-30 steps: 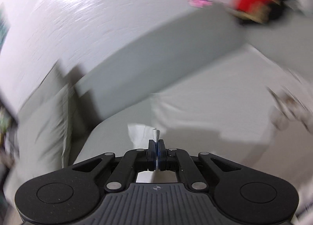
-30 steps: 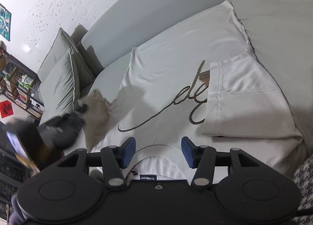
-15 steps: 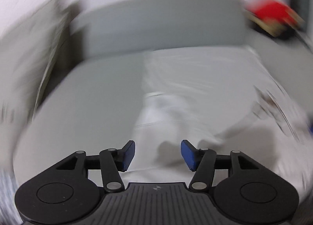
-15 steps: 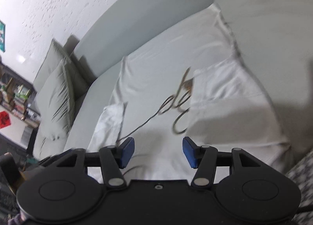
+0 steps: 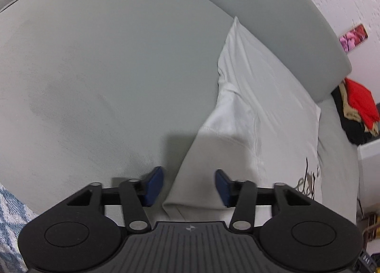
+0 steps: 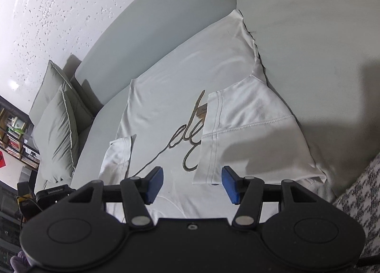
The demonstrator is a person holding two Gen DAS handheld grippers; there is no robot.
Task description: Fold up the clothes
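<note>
Left tongs (image 5: 189,186) closing, unclenched, straddling shirt (image 5: 249,116) edge; right tongs (image 6: 192,184) released above.

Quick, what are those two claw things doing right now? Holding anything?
Left gripper: open, jaws just closing, over the white T-shirt sleeve, not gripping it.
Right gripper: open, holding nothing.

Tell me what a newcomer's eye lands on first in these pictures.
A white T-shirt lies spread on the grey sofa, dark cursive lettering across its chest and one sleeve folded over it. Two grey cushions lean at the sofa's far end. The right tongs hang open over the shirt's near edge.
</note>
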